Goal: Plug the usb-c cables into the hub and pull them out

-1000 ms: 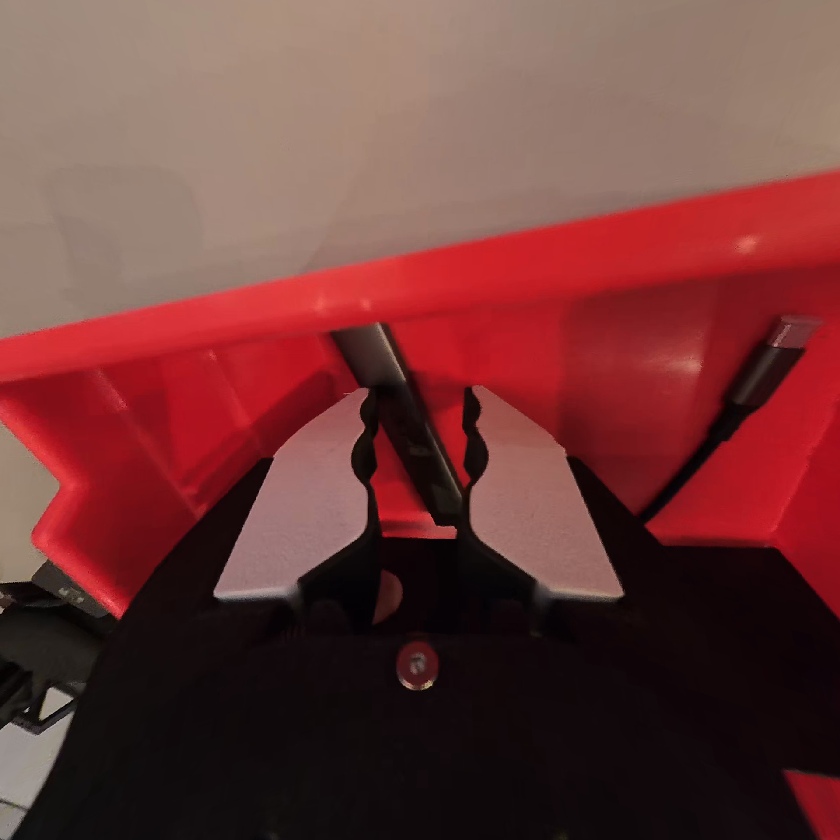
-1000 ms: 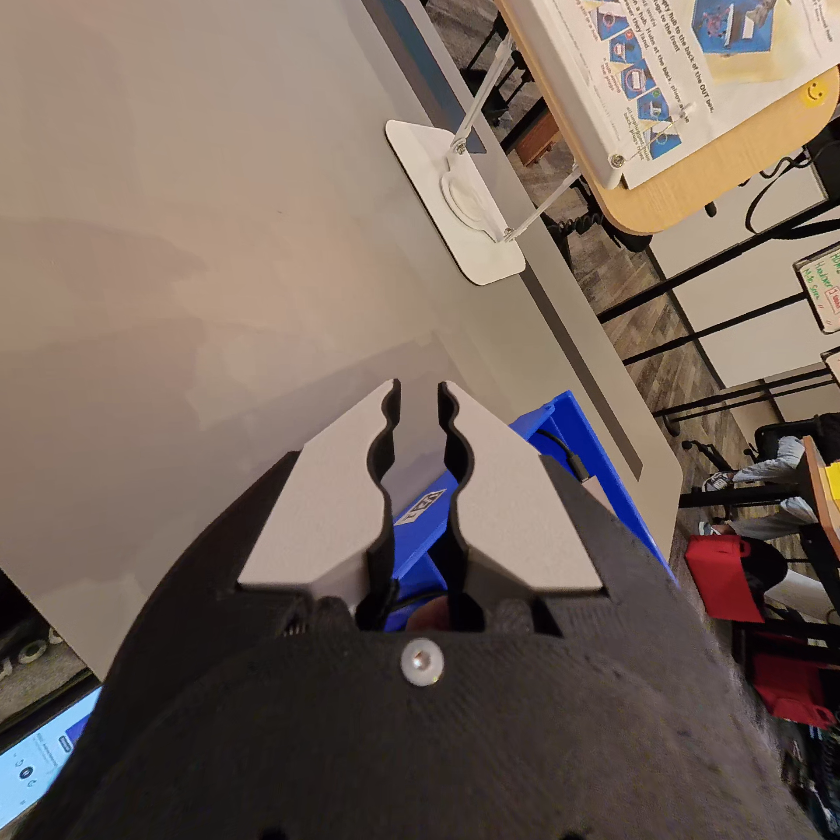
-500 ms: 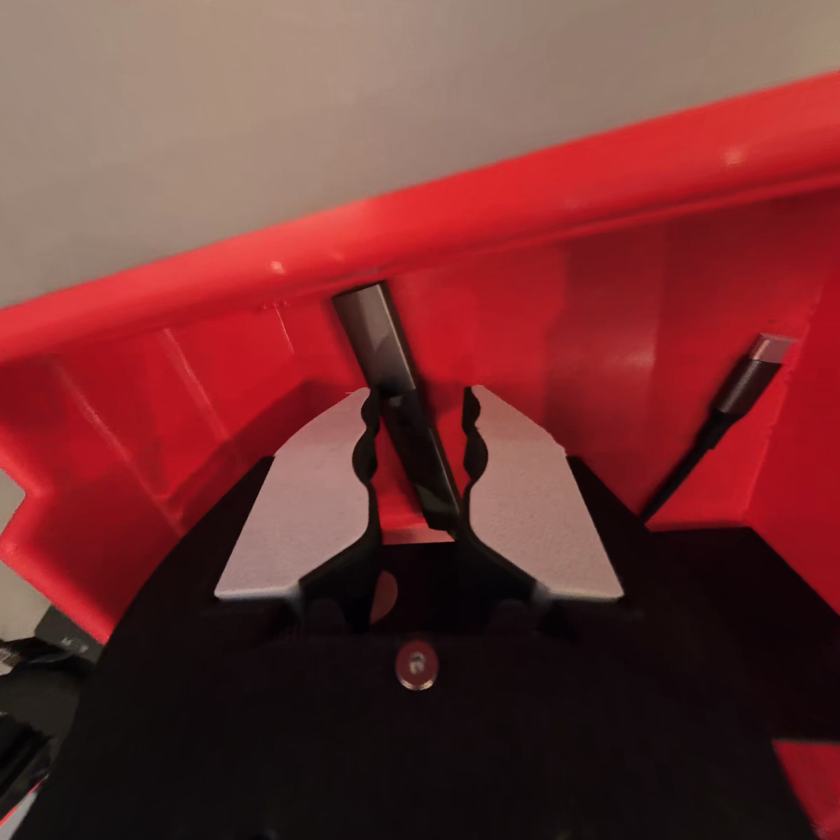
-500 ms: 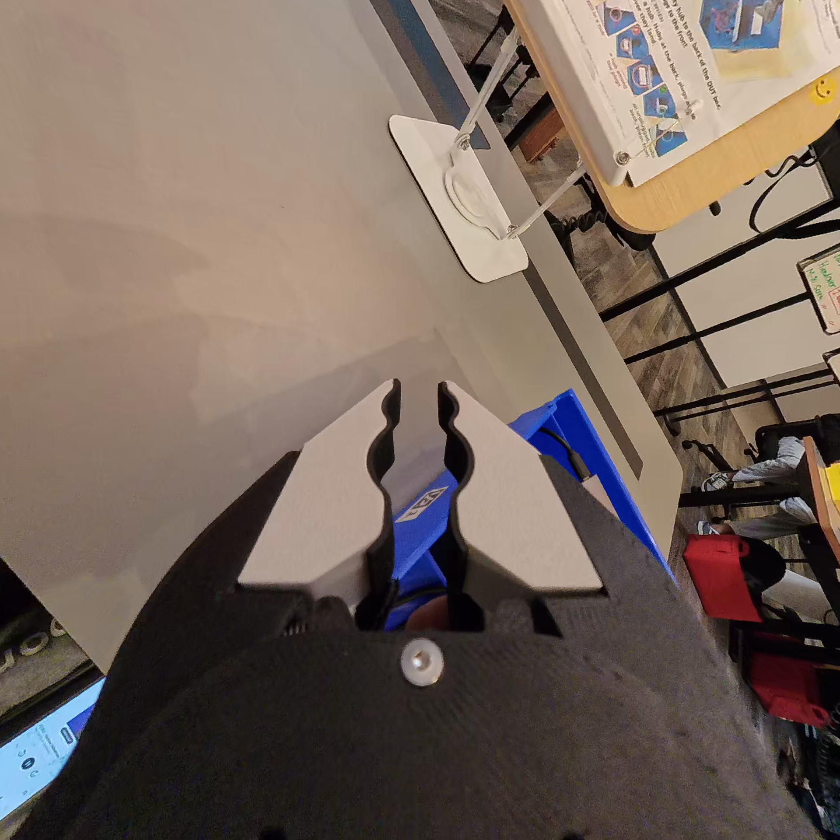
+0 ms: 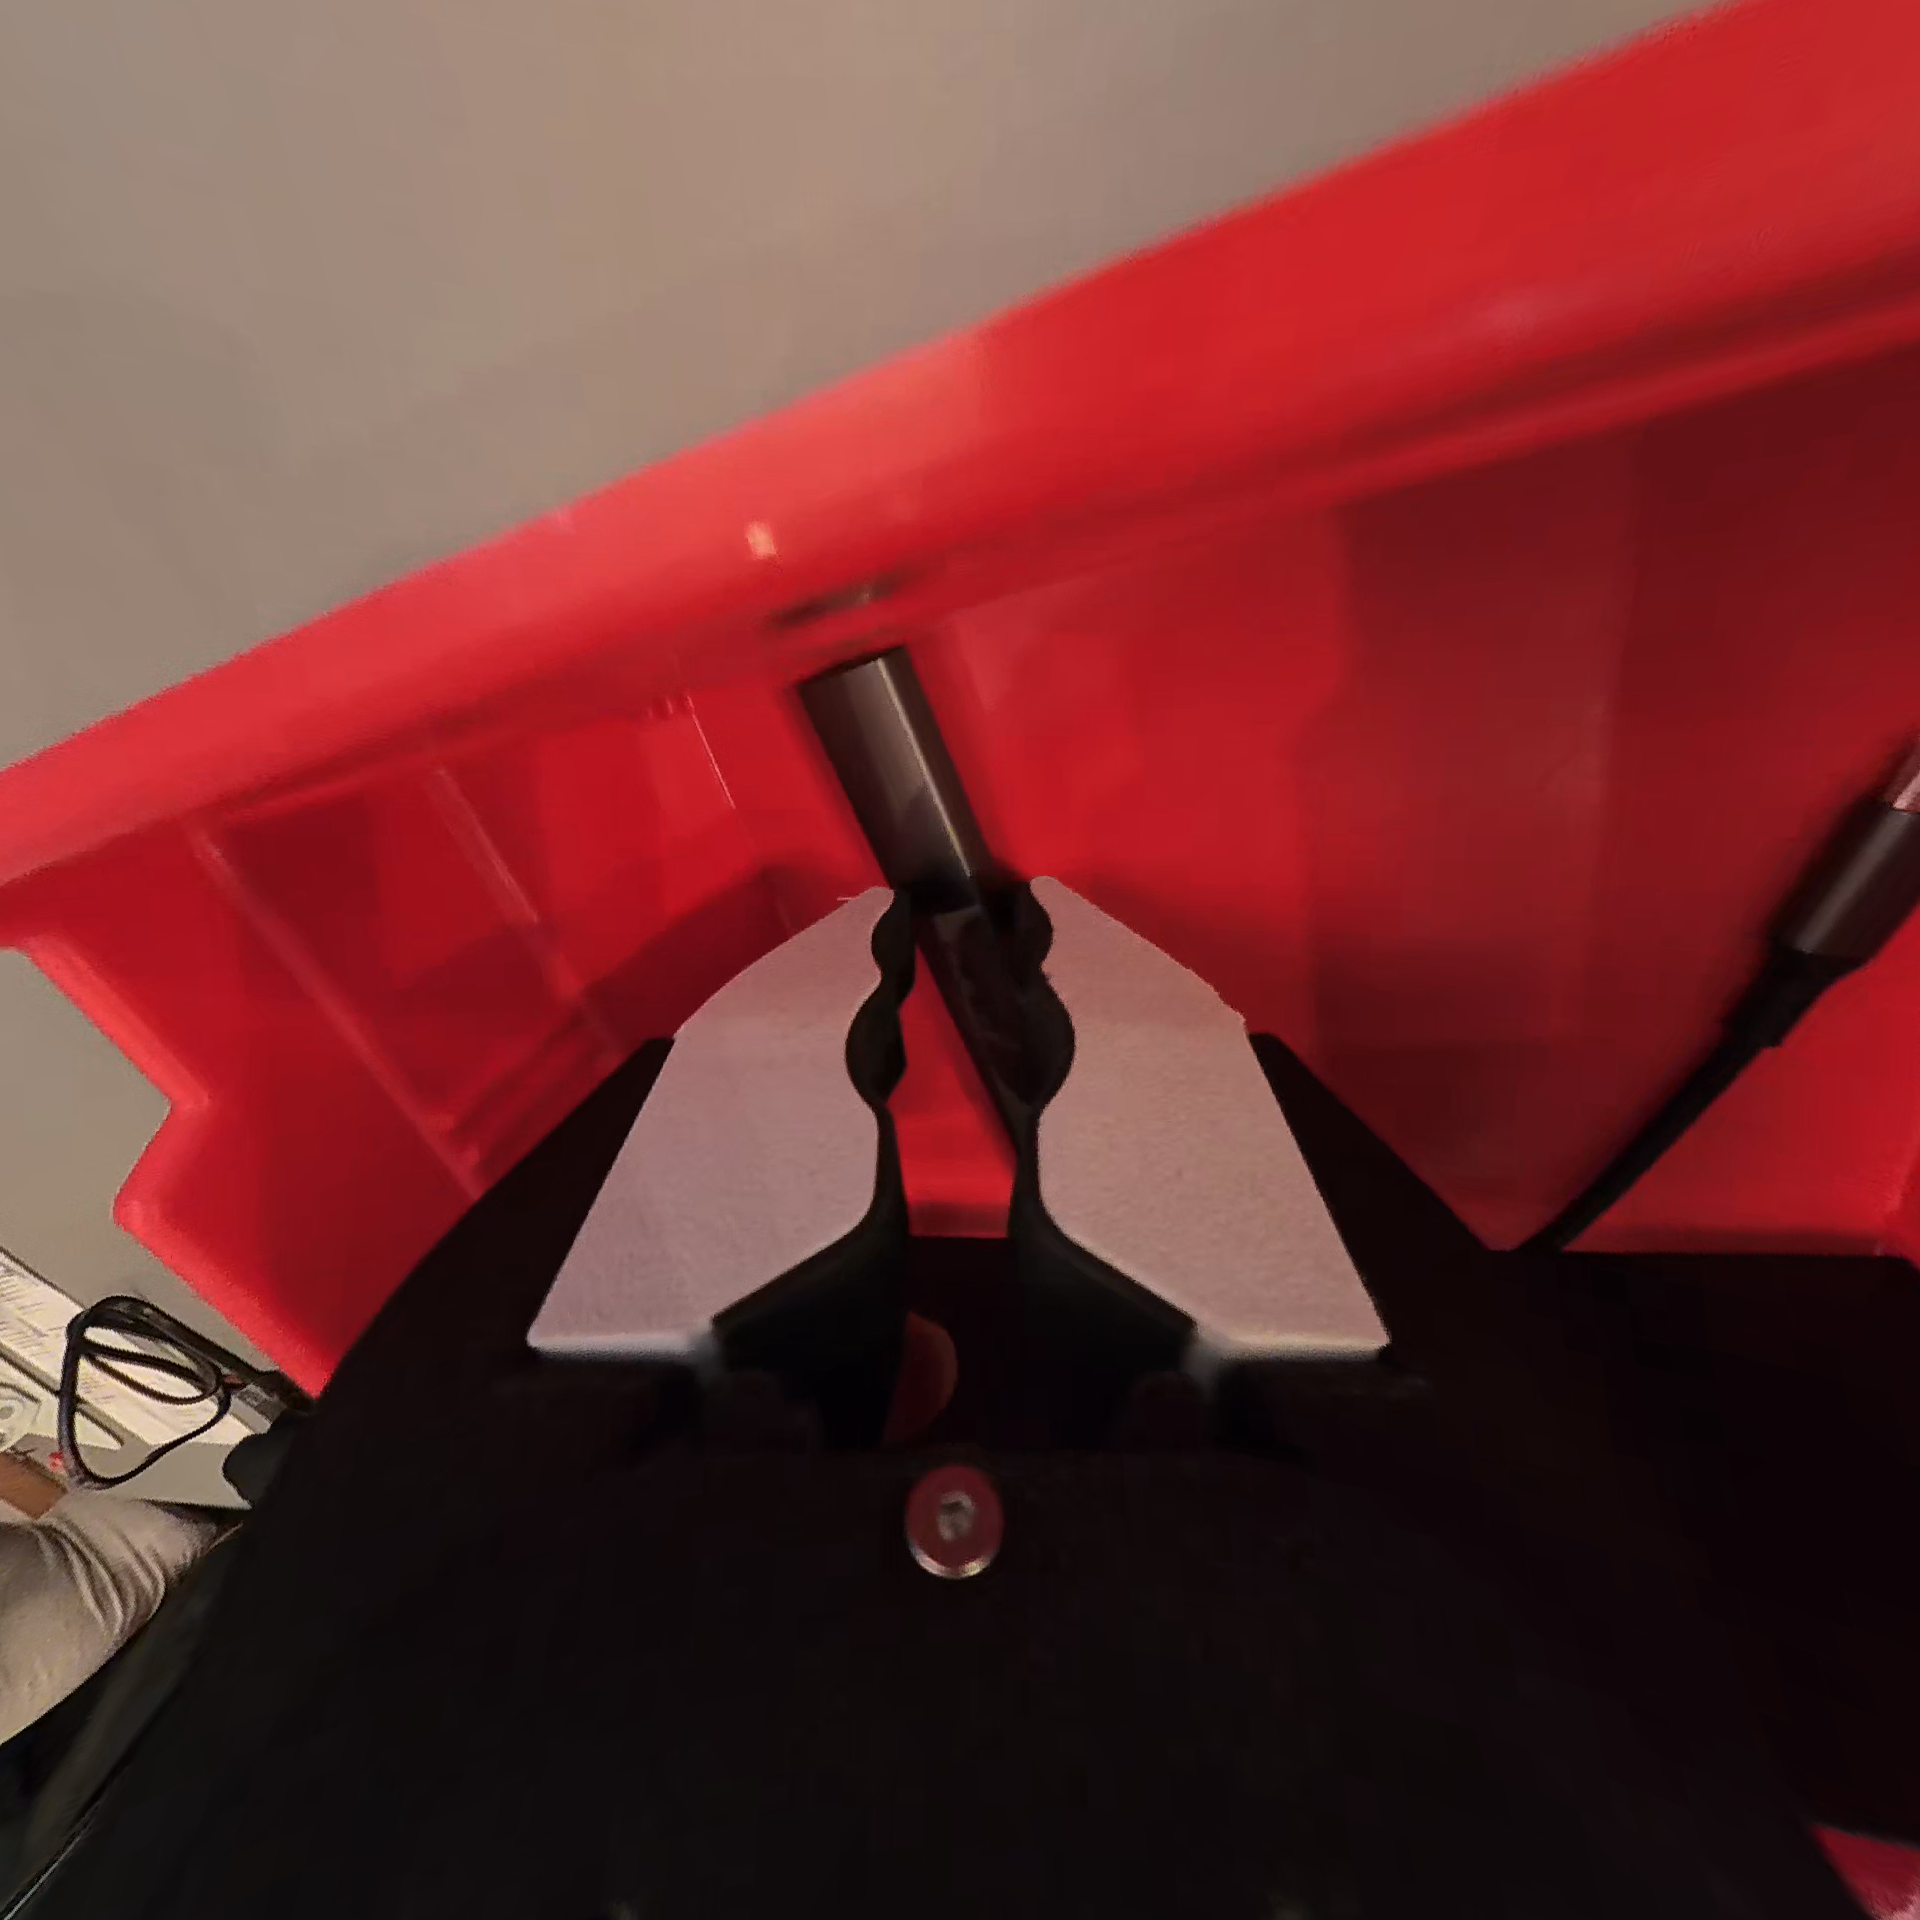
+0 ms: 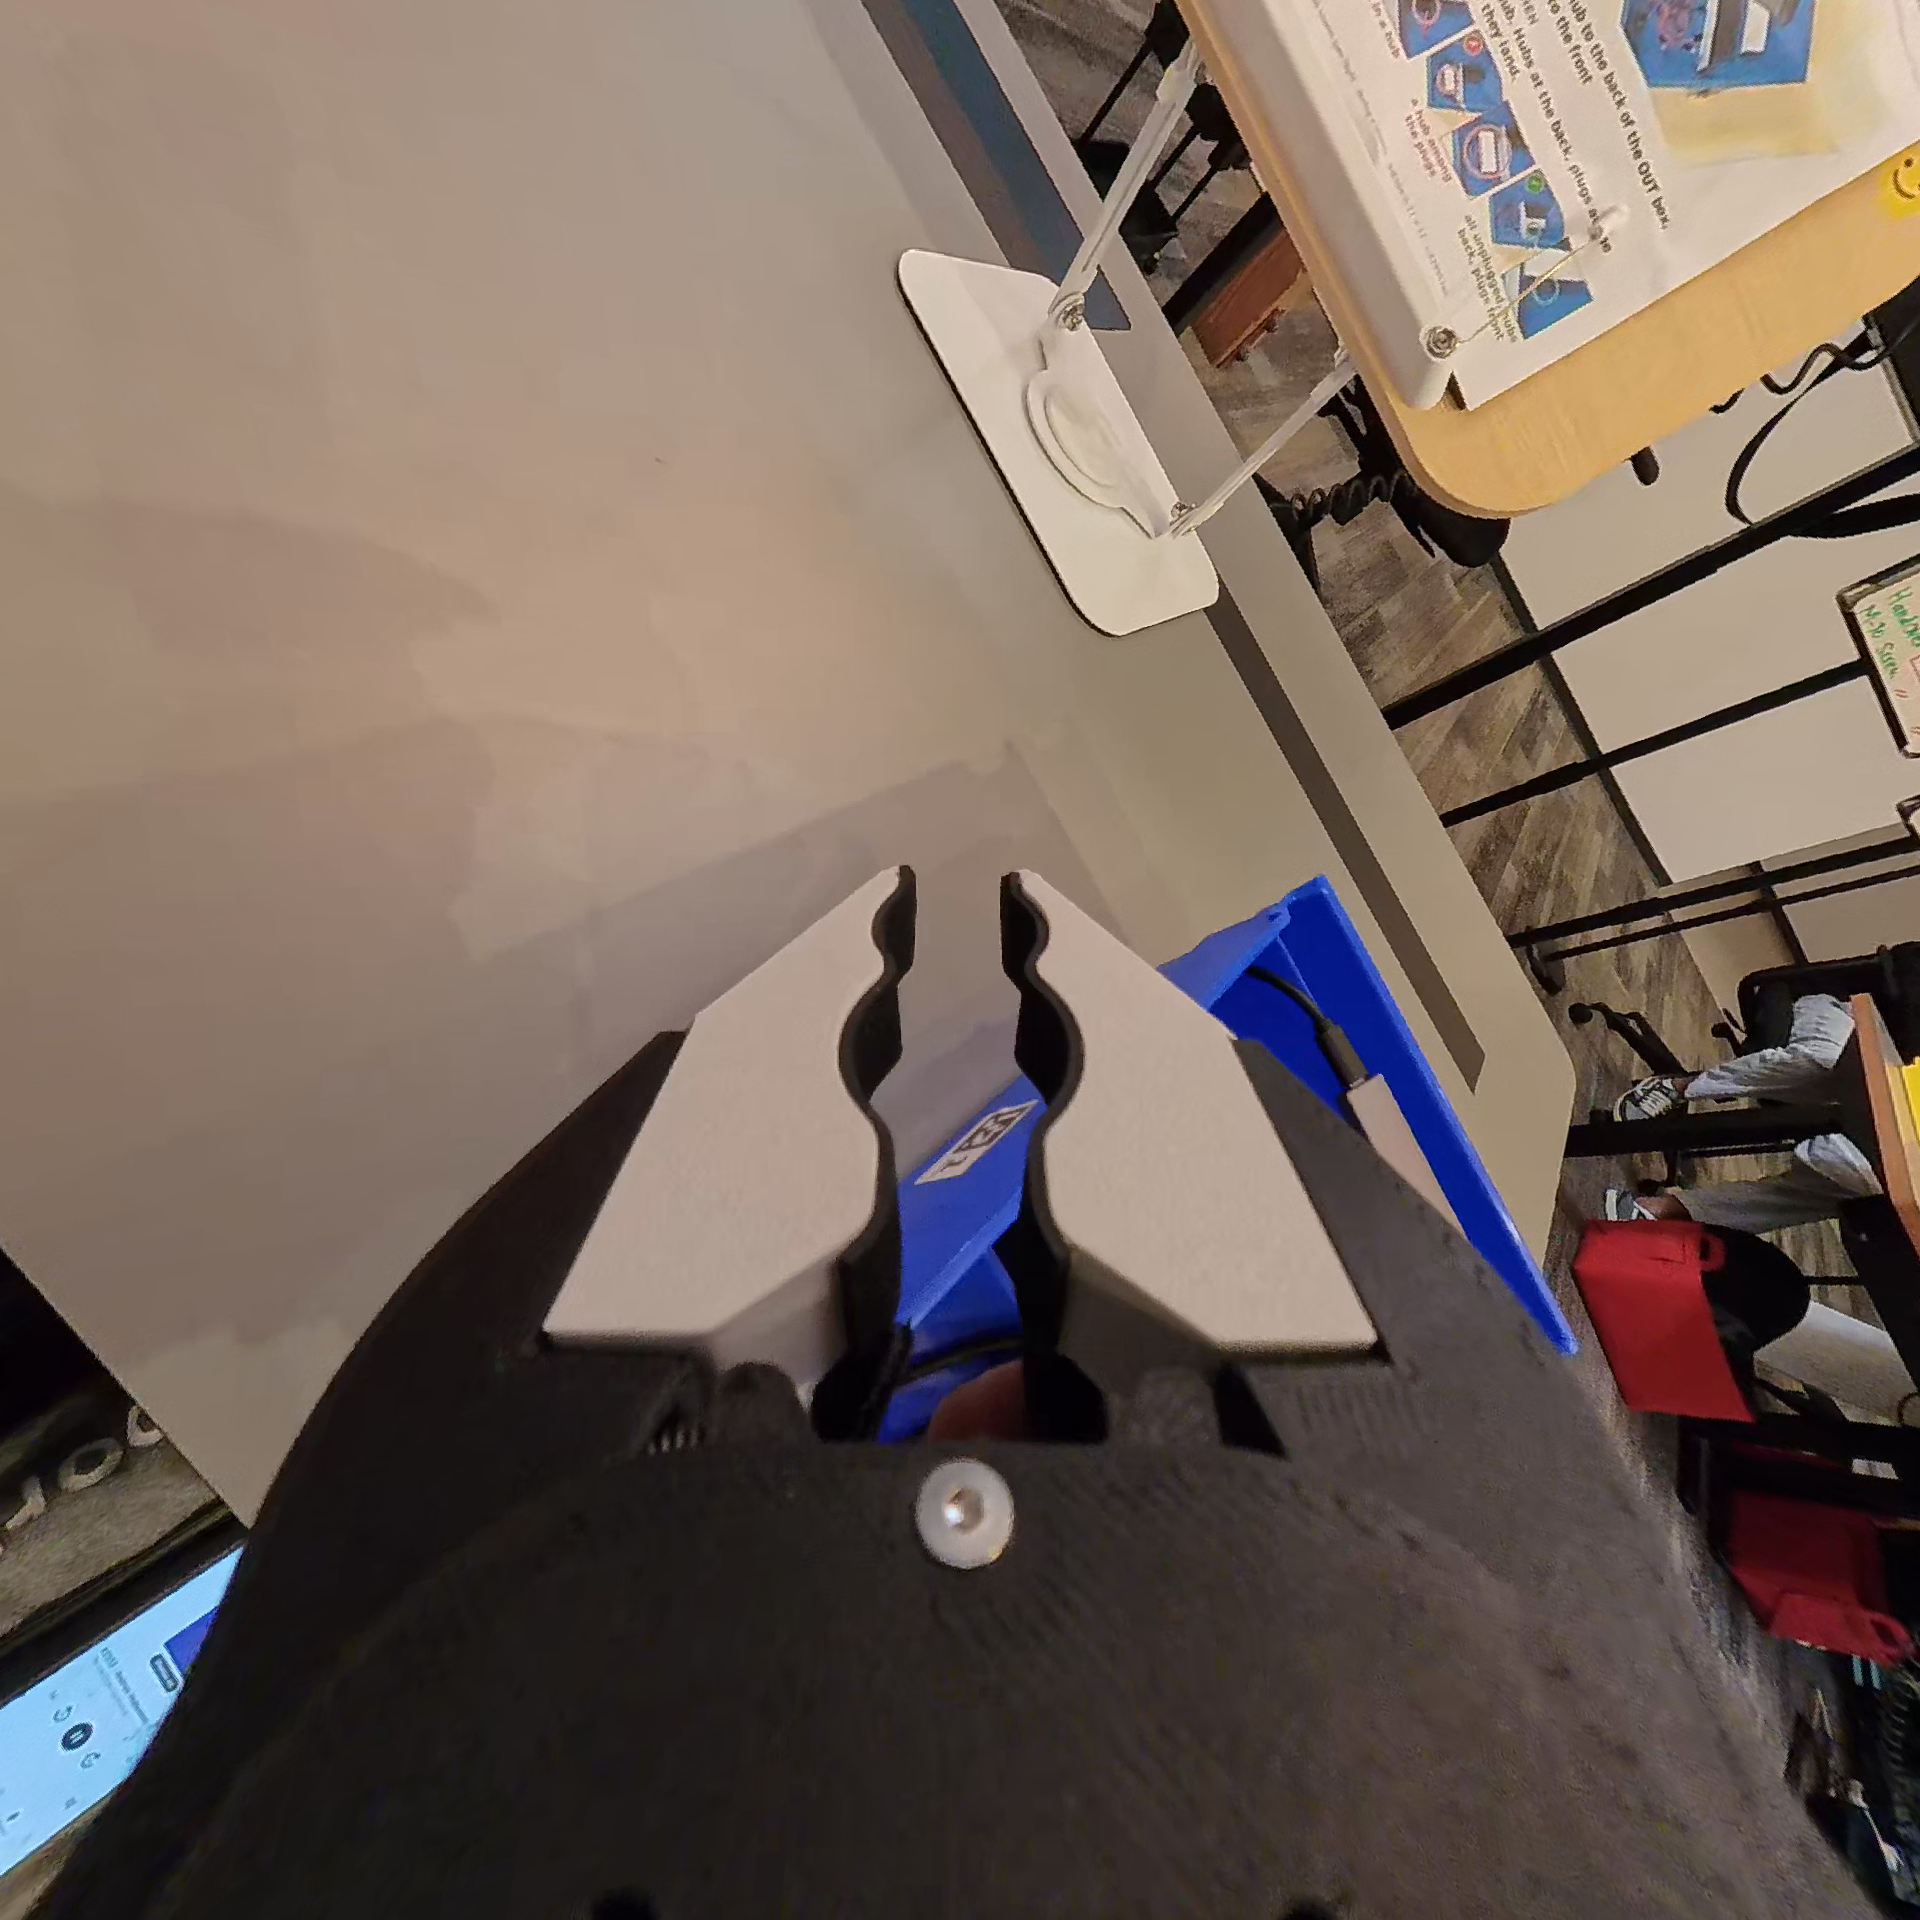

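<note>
Your left gripper is reaching into the red bin, its fingers closing around the grey hub. The hub is leaning upright against the bin's far wall, its upper end just under the rim and its lower part passing between the fingertips. A usb-c cable is resting against the bin's right-hand wall, well apart from the hub, plug end pointing up. The view is blurred, so finer contact is hard to judge.

Your right gripper is hovering over the grey tabletop with a narrow gap between its fingers and nothing in them. A blue bin is sitting near the tabletop's right edge, holding another cable. A white stand base is resting on that same edge.
</note>
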Motion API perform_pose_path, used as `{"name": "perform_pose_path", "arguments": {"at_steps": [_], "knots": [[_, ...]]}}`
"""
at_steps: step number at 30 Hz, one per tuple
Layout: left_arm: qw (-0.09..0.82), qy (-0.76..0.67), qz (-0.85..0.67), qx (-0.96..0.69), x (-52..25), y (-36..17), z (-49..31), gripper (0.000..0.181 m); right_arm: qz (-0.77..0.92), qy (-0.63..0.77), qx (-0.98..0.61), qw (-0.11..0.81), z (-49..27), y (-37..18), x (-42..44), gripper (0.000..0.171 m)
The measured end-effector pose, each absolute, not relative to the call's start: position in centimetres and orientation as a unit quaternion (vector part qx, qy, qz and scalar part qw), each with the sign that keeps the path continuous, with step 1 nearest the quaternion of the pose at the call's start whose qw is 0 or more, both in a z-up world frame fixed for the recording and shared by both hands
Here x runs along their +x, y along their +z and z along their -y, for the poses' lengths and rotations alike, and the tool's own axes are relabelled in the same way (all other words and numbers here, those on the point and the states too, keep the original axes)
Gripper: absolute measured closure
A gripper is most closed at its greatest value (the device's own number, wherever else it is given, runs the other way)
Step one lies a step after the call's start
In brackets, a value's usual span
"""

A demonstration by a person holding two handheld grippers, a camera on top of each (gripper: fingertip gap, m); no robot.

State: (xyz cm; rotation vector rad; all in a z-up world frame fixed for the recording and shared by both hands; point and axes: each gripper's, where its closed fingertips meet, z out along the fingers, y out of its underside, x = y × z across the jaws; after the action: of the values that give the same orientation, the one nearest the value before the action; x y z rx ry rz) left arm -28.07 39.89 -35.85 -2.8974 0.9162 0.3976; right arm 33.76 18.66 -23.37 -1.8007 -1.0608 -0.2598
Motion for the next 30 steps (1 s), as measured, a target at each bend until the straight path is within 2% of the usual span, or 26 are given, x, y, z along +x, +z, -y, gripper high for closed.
{"name": "perform_pose_path", "arguments": {"at_steps": [30], "knots": [[0.114,0.104,-0.306,-0.94,-26.6,-34.4,-40.4,0.171,0.449,-0.109,-0.742,0.486,-18.8,-23.6,33.2,0.157]]}}
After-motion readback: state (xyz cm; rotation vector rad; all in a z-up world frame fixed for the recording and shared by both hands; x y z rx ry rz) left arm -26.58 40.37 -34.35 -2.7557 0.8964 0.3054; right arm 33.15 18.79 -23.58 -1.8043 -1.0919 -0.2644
